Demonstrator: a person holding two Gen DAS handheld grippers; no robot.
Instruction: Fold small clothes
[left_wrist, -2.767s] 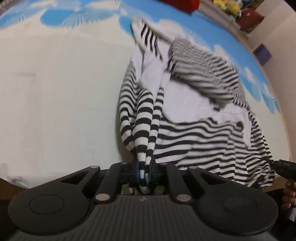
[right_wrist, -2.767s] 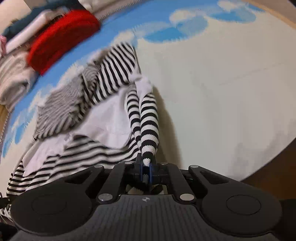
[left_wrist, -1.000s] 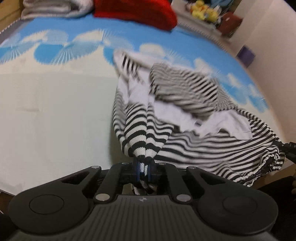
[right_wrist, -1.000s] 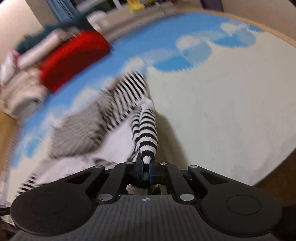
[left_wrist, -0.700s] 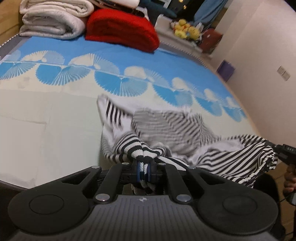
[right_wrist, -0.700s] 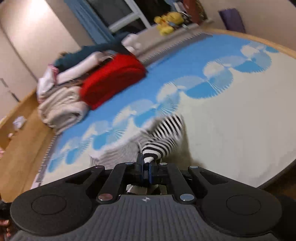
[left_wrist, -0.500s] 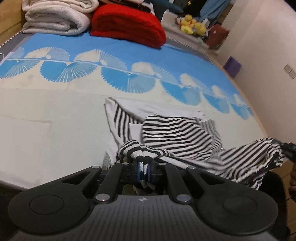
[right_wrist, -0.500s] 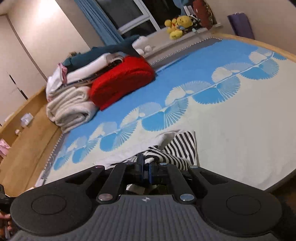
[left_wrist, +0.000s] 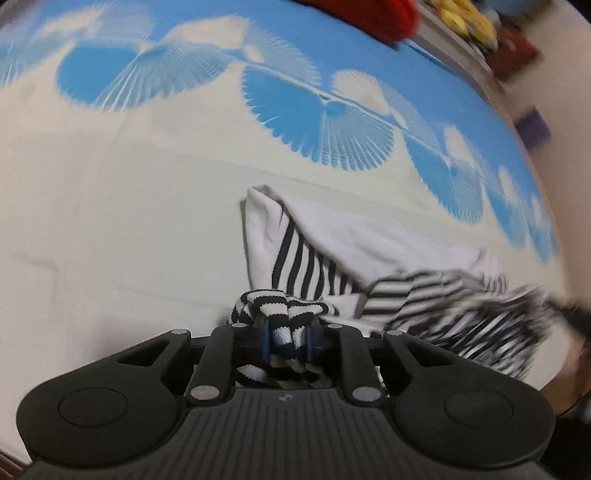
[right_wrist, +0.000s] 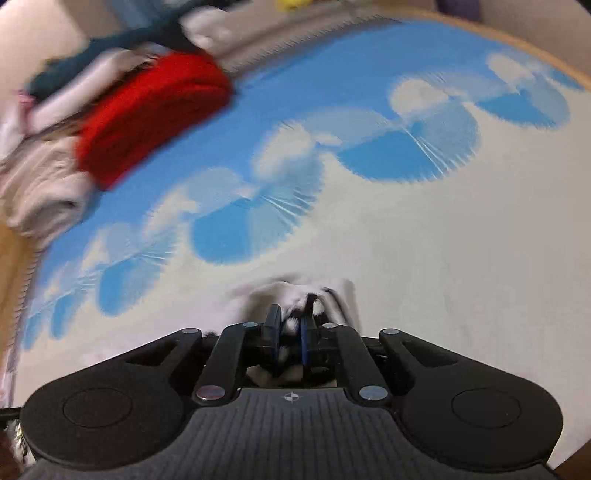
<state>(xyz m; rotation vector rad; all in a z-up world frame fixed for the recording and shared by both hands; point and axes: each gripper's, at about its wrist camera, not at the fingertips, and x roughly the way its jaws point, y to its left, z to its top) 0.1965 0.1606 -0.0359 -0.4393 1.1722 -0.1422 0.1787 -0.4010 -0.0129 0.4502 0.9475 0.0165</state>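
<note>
A black-and-white striped garment (left_wrist: 314, 266) lies bunched on the bedspread (left_wrist: 110, 221), its white inside turned up at the far edge. My left gripper (left_wrist: 286, 332) sits low over its near edge. Its jaws are opening, and a striped cuff still fills the gap between the blue pads (left_wrist: 264, 338). In the right wrist view the picture is blurred. The garment (right_wrist: 295, 291) shows as a pale heap just ahead of my right gripper (right_wrist: 289, 330). Those jaws are opening too, with only loose cloth in the dark gap between them.
The bedspread (right_wrist: 461, 258) is cream with blue fan shapes. At its far end lie a folded red blanket (right_wrist: 147, 110) and a stack of pale folded linen (right_wrist: 37, 192). The bed's wooden edge (right_wrist: 554, 59) curves along the right.
Both grippers swung the garment's ends away over the bed and came down, leaving it doubled over on the bedspread. The pads of both now stand wider apart than before.
</note>
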